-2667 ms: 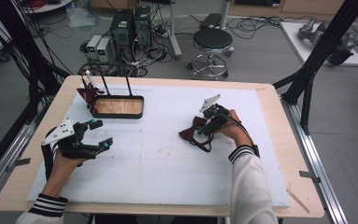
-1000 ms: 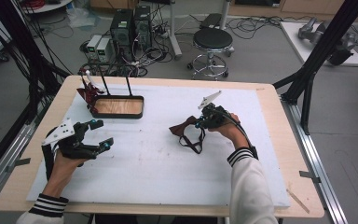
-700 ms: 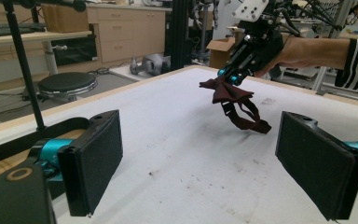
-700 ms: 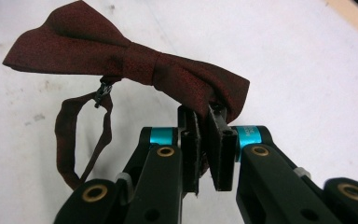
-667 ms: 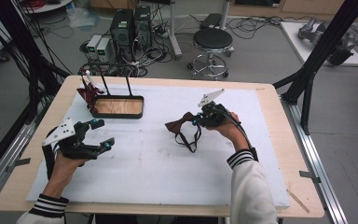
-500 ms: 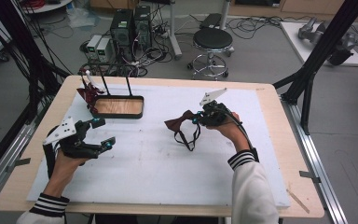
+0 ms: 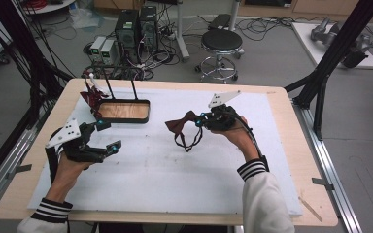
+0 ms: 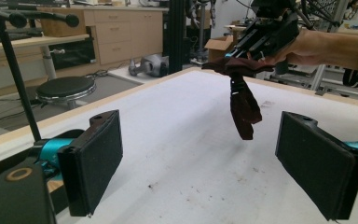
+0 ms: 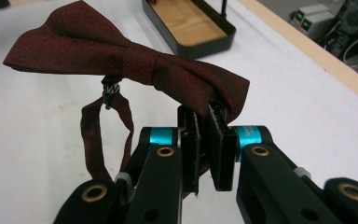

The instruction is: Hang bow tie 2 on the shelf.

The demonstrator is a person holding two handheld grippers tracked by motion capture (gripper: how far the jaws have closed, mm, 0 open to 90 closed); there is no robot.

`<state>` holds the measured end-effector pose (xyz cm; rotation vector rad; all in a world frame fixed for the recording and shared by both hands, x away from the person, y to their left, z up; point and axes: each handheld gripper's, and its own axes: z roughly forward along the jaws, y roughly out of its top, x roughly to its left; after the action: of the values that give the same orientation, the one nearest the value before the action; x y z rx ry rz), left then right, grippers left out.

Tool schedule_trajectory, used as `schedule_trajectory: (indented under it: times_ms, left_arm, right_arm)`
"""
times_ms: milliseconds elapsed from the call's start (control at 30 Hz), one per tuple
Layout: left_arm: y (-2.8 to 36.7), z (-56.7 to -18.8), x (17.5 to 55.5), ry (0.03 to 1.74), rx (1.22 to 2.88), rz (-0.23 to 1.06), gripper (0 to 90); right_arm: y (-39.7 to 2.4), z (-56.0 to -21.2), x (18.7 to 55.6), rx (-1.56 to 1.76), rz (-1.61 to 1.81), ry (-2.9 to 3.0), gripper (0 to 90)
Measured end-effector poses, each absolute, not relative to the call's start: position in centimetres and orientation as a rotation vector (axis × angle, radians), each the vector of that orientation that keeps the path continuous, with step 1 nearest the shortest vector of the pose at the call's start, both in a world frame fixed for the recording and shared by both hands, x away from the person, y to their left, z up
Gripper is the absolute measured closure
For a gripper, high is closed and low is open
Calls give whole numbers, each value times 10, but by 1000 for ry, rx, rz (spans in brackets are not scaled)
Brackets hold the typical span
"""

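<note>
The right gripper [image 9: 204, 154] pinches one wing of the bow tie [image 9: 121, 56].

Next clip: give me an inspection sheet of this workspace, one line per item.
Surface: white foam mat on wooden table, lightly scuffed.
Job's things: dark red fabric bow tie lifted off the mat, strap dangling.
Clutter: black-rimmed wooden tray stand holding another dark red bow tie.
Grippers: right gripper pinches one wing of the bow tie; left gripper open, empty.
Cables: right gripper's cable runs along the hand.
Surroundings: black round stool, computer towers, floor cables.
</note>
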<state>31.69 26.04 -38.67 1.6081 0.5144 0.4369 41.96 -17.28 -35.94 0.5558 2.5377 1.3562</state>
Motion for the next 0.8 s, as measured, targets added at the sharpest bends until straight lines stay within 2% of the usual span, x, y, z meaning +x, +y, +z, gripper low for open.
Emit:
schedule_trajectory:
  times_ms: [800]
  left_arm:
    - [250,-362,316,434,1598,396,149]
  right_arm:
    - [-146,-333,371,604,1510,2429,846]
